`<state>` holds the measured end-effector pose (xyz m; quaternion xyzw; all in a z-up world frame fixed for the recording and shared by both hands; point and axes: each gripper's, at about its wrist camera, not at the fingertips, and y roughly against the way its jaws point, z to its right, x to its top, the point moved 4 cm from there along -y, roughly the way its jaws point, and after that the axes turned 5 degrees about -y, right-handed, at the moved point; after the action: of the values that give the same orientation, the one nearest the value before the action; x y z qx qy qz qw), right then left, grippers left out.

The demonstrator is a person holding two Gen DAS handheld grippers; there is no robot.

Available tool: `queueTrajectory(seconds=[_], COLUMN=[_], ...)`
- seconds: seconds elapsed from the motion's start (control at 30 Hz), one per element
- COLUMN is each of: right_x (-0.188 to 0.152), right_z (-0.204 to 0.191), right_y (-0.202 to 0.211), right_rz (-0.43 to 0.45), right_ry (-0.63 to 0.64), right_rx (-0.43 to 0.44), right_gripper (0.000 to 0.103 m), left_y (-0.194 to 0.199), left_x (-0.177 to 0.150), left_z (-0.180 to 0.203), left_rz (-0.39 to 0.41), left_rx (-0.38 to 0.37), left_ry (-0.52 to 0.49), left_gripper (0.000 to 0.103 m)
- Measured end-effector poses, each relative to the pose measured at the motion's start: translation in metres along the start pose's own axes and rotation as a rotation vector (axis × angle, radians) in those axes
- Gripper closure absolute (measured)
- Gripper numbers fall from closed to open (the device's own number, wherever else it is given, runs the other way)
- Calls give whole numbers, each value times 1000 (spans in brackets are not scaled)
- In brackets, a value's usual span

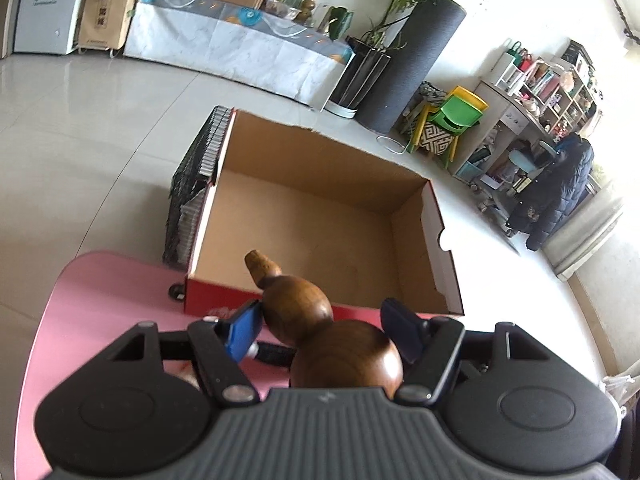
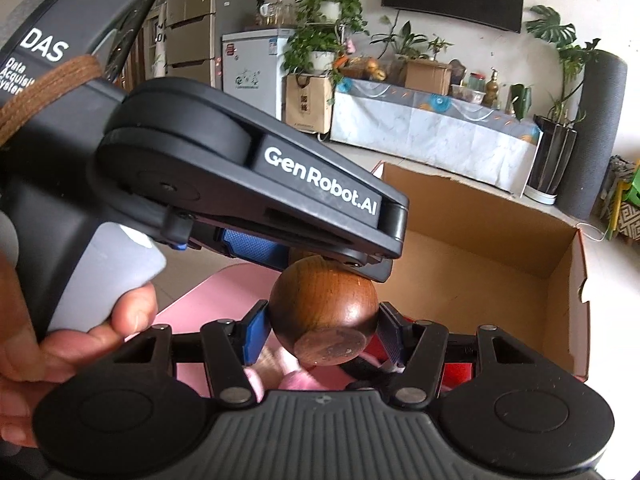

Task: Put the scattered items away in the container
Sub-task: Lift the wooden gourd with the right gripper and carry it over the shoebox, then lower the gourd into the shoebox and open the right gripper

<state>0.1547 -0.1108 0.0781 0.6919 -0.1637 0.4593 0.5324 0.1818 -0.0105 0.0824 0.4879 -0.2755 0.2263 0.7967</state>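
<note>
A brown wooden gourd point(image 1: 316, 328) is held over the pink table point(image 1: 104, 292), just before the open cardboard box point(image 1: 320, 216). In the left wrist view my left gripper point(image 1: 320, 330) has its left blue pad against the gourd's upper bulb, while the right pad stands slightly off it. In the right wrist view my right gripper point(image 2: 320, 332) is shut on the gourd's point(image 2: 324, 312) round lower bulb, both blue pads touching. The left gripper's body point(image 2: 240, 184) lies across the top of that view. The box point(image 2: 500, 248) holds nothing that I can see.
The box has a red outer wall point(image 1: 224, 300) and sits at the table's far edge. A dark ribbed object point(image 1: 196, 184) stands against the box's left side. Beyond are tiled floor, a covered bench point(image 1: 232, 48), plants, shelves and a small green chair point(image 1: 456, 116).
</note>
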Motion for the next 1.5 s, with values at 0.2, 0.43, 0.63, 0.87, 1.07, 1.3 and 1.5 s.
queueTrajectory(seconds=[0.2,0.43,0.63,0.87,1.07,1.3,1.5], right_x=[17,30,35,38,37,35,32], right_z=[18,33,42,53,60,67,70], right_y=[-14,-34,-45,-59,-73,-86,-94], right_rz=[24,28,38,36,24,11,-2], right_ry=[-14,-20,-25,-18,-6,-8,-17], right_rx=[-24,-44,-50,-48,-55,-63,-64], right_gripper=[45,45,45,45,45,45,45], left_y=[-13,-32,-48,-65,-82,-99,-110], left_x=[14,30,44,52,56,59,59], left_z=[8,12,10,6,-4,-11,-14], left_rz=[4,5,7,9,2,-8,-20], left_rx=[-13,-23,-29,-22,-28,-26,-18], left_ry=[-21,-31,-33,-23,15,32,32], left_gripper=[36,36,36,36,36,36,36])
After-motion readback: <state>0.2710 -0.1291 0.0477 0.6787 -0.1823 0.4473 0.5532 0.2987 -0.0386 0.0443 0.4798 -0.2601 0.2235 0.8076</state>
